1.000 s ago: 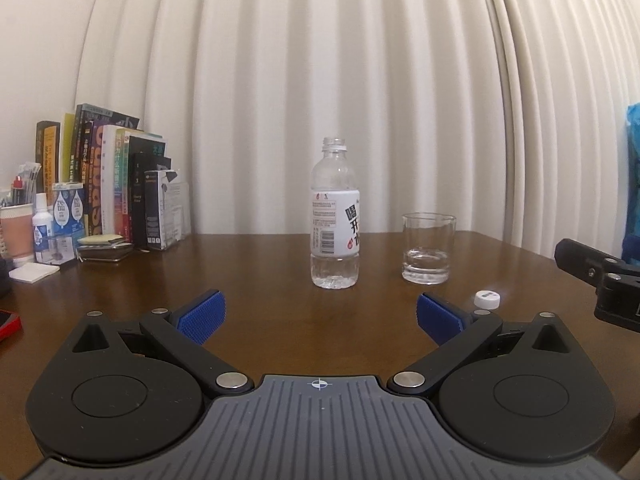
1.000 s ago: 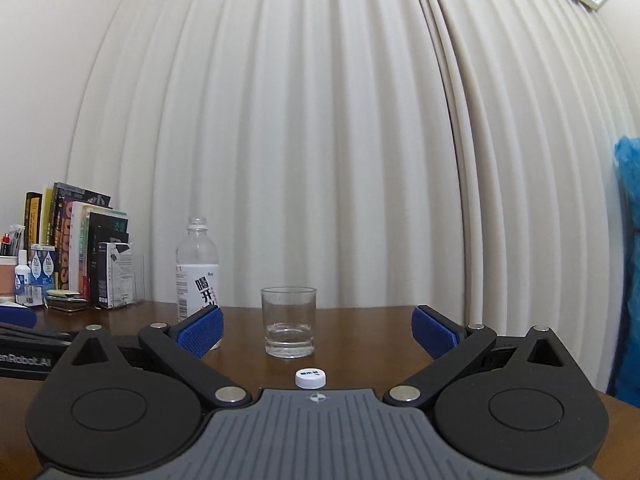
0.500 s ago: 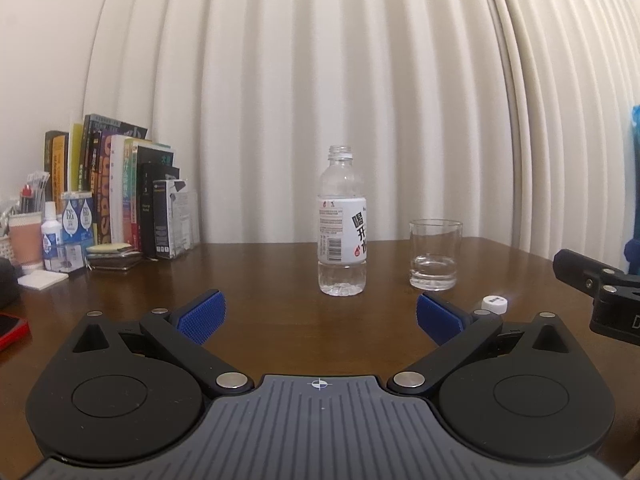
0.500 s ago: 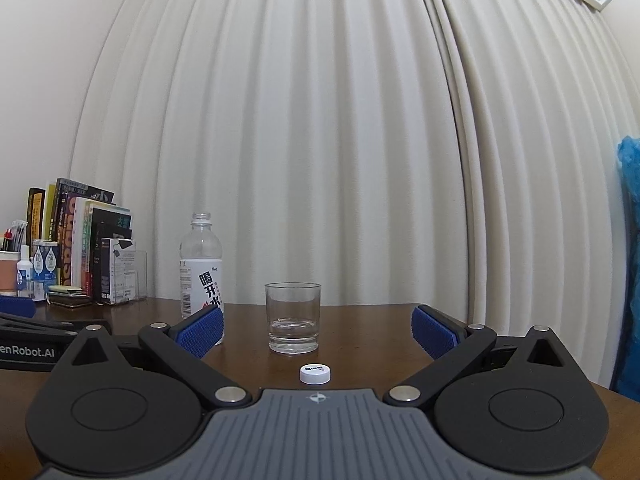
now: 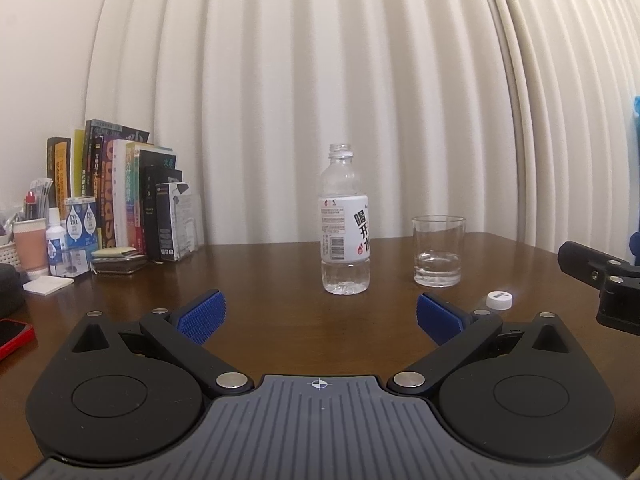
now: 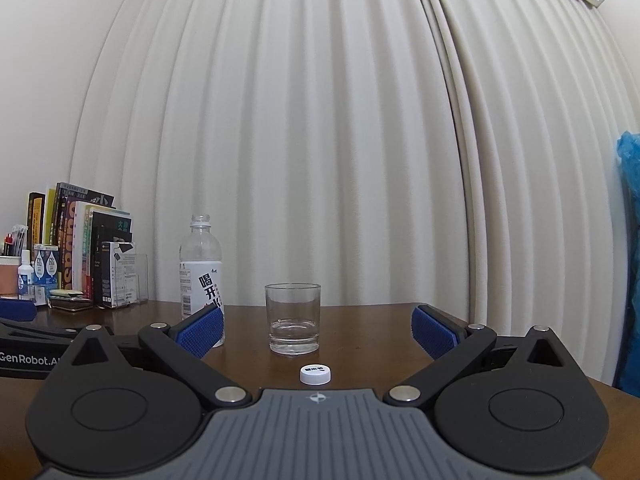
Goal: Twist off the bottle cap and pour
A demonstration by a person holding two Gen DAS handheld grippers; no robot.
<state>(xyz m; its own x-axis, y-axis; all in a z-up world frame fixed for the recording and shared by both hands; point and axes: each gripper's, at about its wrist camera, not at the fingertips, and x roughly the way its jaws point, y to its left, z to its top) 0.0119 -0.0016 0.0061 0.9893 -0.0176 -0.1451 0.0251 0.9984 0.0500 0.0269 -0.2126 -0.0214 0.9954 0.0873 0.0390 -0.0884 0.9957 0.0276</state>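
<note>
A clear plastic bottle (image 5: 345,236) with a white label stands upright and uncapped on the brown table (image 5: 280,272), a little water in its bottom. It also shows in the right wrist view (image 6: 200,272). To its right stands a glass tumbler (image 5: 439,251) (image 6: 293,318) holding a little water. The white cap (image 5: 499,301) (image 6: 315,374) lies on the table in front of the glass. My left gripper (image 5: 318,320) is open and empty, well short of the bottle. My right gripper (image 6: 318,330) is open and empty, just behind the cap.
A row of books (image 5: 120,196), a small box, eye-drop cartons and a paper cup (image 5: 30,246) stand at the back left. A red phone (image 5: 12,336) lies at the left edge. Pleated curtains hang behind the table. The right gripper's body (image 5: 600,280) shows at the left view's right edge.
Both grippers have drawn back and tilted up a little, so the bottle, glass and cap sit lower and farther in view. Both grippers stay open and empty.
</note>
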